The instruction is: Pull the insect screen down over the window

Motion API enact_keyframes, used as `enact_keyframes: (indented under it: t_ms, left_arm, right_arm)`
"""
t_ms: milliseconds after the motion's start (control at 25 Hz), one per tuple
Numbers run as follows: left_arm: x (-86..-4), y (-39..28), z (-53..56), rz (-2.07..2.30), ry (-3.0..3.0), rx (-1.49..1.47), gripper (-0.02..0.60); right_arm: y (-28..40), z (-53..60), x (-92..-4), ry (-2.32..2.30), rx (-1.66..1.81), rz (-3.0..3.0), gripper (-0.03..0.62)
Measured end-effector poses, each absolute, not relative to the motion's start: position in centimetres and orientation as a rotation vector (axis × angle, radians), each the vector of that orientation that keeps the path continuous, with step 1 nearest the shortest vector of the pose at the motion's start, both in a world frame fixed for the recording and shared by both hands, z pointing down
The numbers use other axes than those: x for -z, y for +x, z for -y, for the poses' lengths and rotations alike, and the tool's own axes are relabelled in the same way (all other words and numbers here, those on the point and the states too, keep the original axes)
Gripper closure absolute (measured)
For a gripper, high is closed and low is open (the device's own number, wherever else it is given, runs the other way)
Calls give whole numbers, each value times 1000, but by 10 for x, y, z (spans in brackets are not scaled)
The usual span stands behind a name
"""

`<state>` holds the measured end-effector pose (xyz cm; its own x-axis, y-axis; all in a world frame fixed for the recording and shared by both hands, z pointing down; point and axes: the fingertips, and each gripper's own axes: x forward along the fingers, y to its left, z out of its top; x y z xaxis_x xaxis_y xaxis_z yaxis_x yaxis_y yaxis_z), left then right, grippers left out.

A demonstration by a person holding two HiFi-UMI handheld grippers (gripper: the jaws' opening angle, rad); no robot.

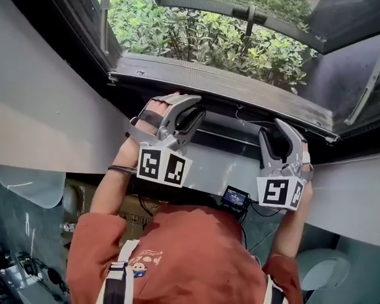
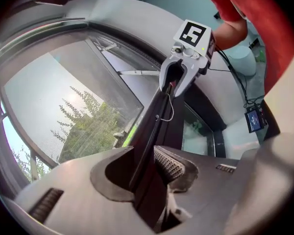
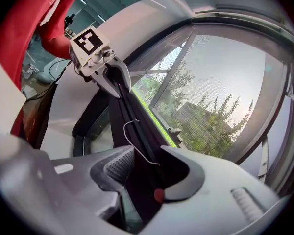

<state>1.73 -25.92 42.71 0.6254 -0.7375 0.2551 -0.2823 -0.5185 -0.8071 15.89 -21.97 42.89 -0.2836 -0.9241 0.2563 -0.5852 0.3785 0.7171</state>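
Gripping the insect screen's dark pull bar (image 2: 152, 131) at two well-spaced spots likely keeps it level for the pull. The left hand-held gripper (image 1: 189, 111) and the right hand-held gripper (image 1: 275, 133) are each clamped across it, jaws wide around its thickness. The bar lies near the grey window rail (image 1: 209, 82), with the mesh (image 3: 220, 72) stretched across the glass.

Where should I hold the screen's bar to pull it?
Take the bar on its long thin edge, from the room side, jaws astride it, grippers spaced apart. It is a long narrow strip, so two spaced grips should keep it level. The left gripper and right gripper are clamped so.
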Motion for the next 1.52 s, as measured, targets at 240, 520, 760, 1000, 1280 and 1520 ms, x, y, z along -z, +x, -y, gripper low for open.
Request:
enact_keyframes:
  t_ms: [240,520,760,1000,1280,1520]
  left_arm:
    - [-407,14,234,-964,-2236,482,457]
    - [-413,7,211,-1119,-2382,277,457]
    - [-415,-3,201,-1278,-2451,114,457]
    - [-435,-13,196,-1436,-2467,37,457]
    - [-479,-6,189,-1459,-2507,81,459]
    - [-498,-8,189,-1503,-2552,96,460]
  right_arm:
    - [165,199,-417,1432,633,2058,418]
    - [172,175,-409,1628,586,2215,419]
    - [181,156,-407,1798,557,2291,419]
    - [205,139,-418,2069,513,2279,419]
    - [203,143,-465,2064,360,2298,419]
    - [203,146,-482,2071,311,2282,419]
